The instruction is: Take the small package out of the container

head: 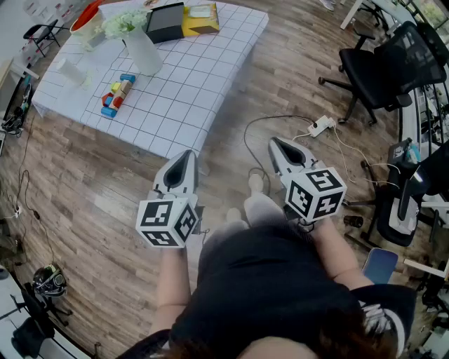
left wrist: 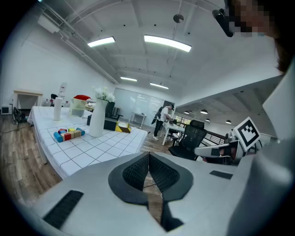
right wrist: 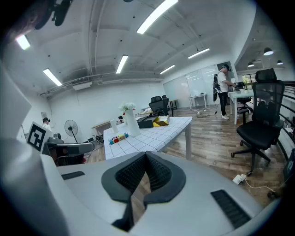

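**Holding: two hand-held grippers, both shut and empty, well short of the table**

Item 1. The left gripper [head: 186, 156] [left wrist: 148, 155]. Its jaws are closed, the ribbed pads meet at the tips, and nothing is between them. We see it held over the wood floor [head: 91, 203], with its marker cube toward the person.

Item 2. The right gripper [head: 274, 141] [right wrist: 146, 155]. Its jaws are likewise pressed together and it carries nothing. It is level with the left gripper and just to its right.

Item 3. The table [head: 210, 84] has a white grid cloth. It lies ahead of both grippers and to their left, apart from them.

Item 4. On the table, nearest the left gripper, is a cluster of coloured blocks [head: 117, 95]. Beyond them a white vase [head: 144, 50] of pale flowers [head: 123, 22] stands upright.

Item 5. At the table's far end, farthest from the grippers, a black box [head: 165, 22] and a yellow carton [head: 200, 19] lie side by side. We cannot tell from here which of them is the container, and the small package is too small to make out.

Item 6. On the far-left part of the table are a white cylinder [head: 70, 71] and a red-rimmed tub [head: 88, 21].

Item 7. Ahead and right of the right gripper are a white power strip [head: 321, 126] on the floor and, beyond it, a black office chair [head: 382, 70].

Item 8. Far ahead of the left gripper, a person [left wrist: 163, 120] stands at a desk.
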The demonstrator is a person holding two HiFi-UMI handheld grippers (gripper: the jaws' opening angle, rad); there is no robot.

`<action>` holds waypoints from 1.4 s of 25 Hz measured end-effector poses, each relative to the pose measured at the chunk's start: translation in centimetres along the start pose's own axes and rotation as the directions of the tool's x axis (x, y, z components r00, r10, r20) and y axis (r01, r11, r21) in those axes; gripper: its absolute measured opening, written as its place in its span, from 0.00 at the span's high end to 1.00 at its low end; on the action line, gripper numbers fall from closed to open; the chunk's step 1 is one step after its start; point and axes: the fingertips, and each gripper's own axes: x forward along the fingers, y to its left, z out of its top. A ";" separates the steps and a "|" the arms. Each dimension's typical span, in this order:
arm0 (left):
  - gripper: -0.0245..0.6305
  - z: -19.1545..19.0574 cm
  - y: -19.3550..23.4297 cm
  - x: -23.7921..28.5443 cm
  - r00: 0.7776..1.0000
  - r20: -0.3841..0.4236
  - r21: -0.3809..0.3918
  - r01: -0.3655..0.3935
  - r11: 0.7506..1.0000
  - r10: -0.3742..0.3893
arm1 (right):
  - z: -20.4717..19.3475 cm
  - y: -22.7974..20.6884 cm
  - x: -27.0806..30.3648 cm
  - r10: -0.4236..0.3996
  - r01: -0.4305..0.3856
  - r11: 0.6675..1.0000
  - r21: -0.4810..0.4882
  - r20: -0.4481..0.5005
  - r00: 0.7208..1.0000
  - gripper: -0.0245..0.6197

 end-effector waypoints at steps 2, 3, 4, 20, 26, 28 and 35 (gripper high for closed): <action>0.92 -0.1 -0.3 0.5 1.000 -0.006 0.005 0.009 1.000 -0.009 | 0.0 -0.3 0.2 0.000 0.000 1.000 0.004 -0.003 1.000 0.94; 0.92 -0.1 -0.4 0.7 1.000 -0.009 0.006 0.013 1.000 -0.013 | 0.0 -0.4 0.2 0.001 -0.001 1.000 0.005 -0.004 1.000 0.94; 0.92 -0.1 -0.5 1.0 1.000 -0.011 0.005 0.015 1.000 -0.015 | -0.1 -0.6 0.3 0.001 -0.001 1.000 0.005 -0.004 1.000 0.94; 0.92 1.6 -0.9 6.2 0.999 -0.031 0.009 -0.020 1.000 0.020 | 1.3 -4.7 3.5 0.043 -0.043 0.999 0.020 -0.036 0.998 0.94; 0.92 3.6 -1.7 8.7 0.999 -0.022 0.016 -0.038 0.999 0.039 | 3.8 -6.5 5.3 0.096 -0.096 0.995 -0.007 -0.033 0.995 0.94; 0.92 4.2 -2.1 9.8 0.999 -0.020 0.019 -0.041 0.999 0.041 | 4.6 -7.3 5.9 0.102 -0.102 0.995 -0.015 -0.030 0.994 0.94; 0.92 4.7 -3.1 13.3 0.996 -0.029 0.013 -0.090 0.996 0.090 | 6.0 -10.1 7.4 0.133 -0.136 0.989 -0.051 -0.045 0.990 0.94</action>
